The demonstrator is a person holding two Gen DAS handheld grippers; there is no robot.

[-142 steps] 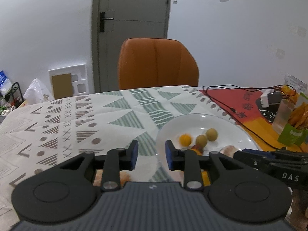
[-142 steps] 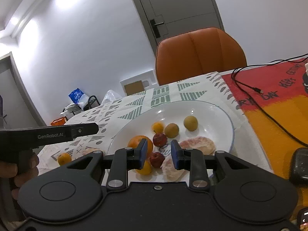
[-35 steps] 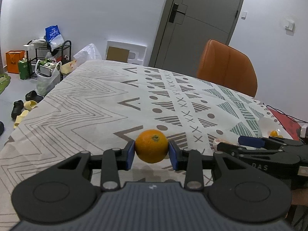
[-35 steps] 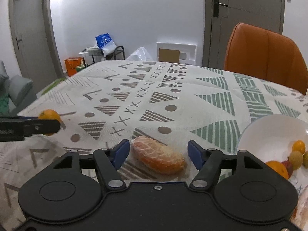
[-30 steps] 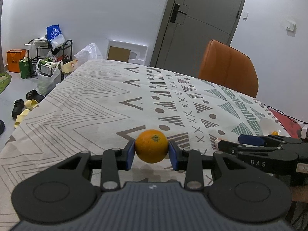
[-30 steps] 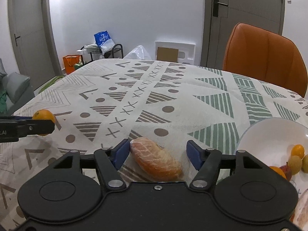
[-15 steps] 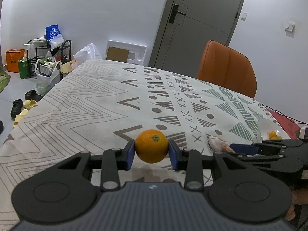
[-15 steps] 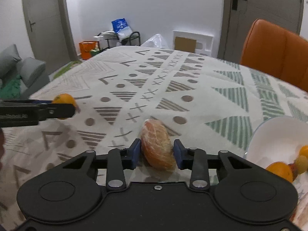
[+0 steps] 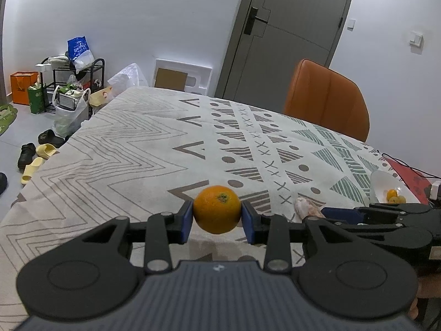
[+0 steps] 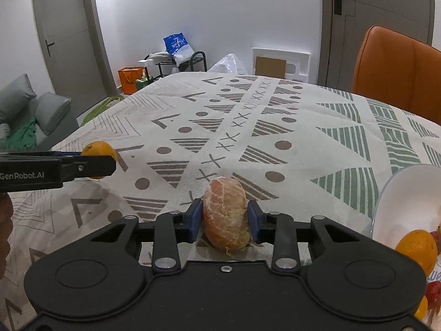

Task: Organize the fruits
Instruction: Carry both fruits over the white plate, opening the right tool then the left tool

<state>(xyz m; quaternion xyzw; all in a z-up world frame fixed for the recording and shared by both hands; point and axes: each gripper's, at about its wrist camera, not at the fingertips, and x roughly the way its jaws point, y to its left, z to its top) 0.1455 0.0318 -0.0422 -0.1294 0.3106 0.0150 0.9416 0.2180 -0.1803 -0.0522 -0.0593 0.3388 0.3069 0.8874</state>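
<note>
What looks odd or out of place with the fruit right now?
The fruit in the right claw is a peeled citrus piece, bare of rind, unlike the whole orange in the left claw. Nothing looks spilled on the tablecloth.

orange (image 9: 217, 209) left | peeled fruit (image 10: 226, 217) right | plate (image 10: 399, 193) far right

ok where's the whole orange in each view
Left wrist view: the orange sits at lower centre, clamped between the left gripper fingers.
Right wrist view: the same orange is at the left edge, mid-height, partly hidden behind the left gripper's side.
Shared landmark: the orange chair behind the table.
</note>
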